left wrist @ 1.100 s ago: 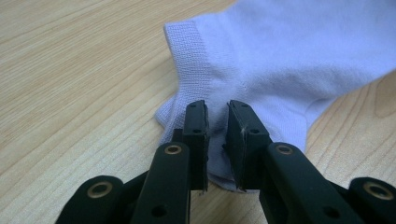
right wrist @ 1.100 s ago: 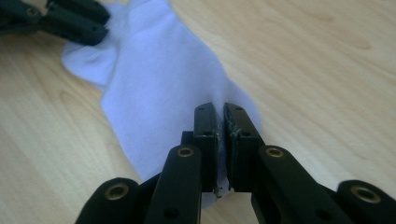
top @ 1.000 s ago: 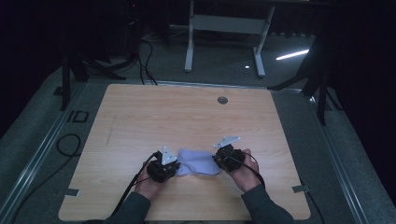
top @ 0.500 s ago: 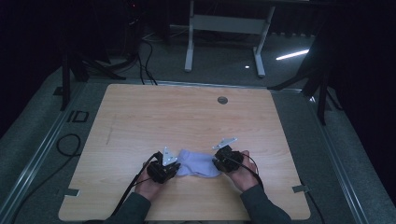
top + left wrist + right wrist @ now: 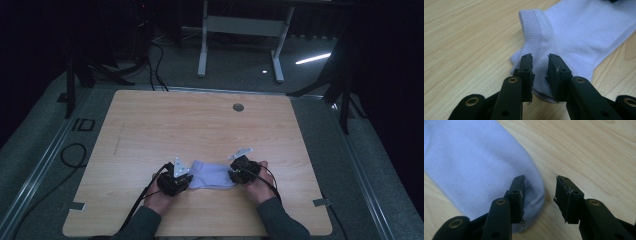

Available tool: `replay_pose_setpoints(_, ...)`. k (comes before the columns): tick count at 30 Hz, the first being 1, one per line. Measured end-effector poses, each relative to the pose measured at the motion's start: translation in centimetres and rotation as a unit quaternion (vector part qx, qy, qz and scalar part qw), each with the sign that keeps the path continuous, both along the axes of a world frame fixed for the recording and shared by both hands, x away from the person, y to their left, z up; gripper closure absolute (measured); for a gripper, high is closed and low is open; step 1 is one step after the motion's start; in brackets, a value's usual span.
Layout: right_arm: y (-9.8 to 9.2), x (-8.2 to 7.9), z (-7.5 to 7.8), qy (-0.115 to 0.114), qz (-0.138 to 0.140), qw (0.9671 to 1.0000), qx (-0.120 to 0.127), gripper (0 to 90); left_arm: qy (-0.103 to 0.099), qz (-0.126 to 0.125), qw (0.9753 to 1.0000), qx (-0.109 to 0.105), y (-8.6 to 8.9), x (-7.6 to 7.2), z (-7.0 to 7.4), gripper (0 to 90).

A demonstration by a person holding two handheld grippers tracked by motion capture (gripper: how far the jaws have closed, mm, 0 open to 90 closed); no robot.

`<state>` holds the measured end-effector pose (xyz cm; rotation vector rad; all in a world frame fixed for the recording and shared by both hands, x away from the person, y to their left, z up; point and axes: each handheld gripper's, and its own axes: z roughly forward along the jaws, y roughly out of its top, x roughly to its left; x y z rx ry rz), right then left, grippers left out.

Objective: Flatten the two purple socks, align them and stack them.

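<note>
lavender sock [image 5: 212, 176] lies flat; left gripper [image 5: 540, 75] (narrowly parted) straddles its heel, right gripper [image 5: 539, 197] gapes at its toe.

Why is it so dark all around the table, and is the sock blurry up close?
High view: light falls on the table while the room behind stays nearly black. Left gripper view: the sock is sharp, its ribbing plain. Right gripper view: the sock looks soft and its edge a little blurred.
</note>
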<state>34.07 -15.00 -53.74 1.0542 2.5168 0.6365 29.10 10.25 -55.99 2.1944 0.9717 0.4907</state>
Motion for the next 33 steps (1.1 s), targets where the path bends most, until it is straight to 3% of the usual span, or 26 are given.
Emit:
replay_pose_setpoints(7,0.1,0.4,0.0,-0.002,-0.015,0.9999,0.008,55.5,-0.005,-0.003,1.0000,-0.004,0.1,-0.1,0.2,64.1)
replay_pose_setpoints(13,-0.6,0.3,1.1,-0.003,-0.023,0.9983,0.054,50.0,-0.008,0.000,0.9999,-0.015,0.4,0.0,0.5,58.4)
replay_pose_setpoints(16,-1.2,0.1,1.9,-0.012,-0.028,0.9965,0.078,48.6,-0.009,0.003,0.9995,-0.031,0.7,0.0,0.8,57.3)
replay_pose_setpoints(19,-1.6,0.1,2.3,-0.016,-0.032,0.9953,0.090,47.5,-0.008,0.009,0.9993,-0.037,1.0,0.1,1.0,56.1)
replay_pose_setpoints(33,-4.1,-0.2,1.9,-0.010,-0.066,0.9902,0.122,46.6,-0.001,0.057,0.9980,-0.026,3.2,1.1,1.4,53.8)
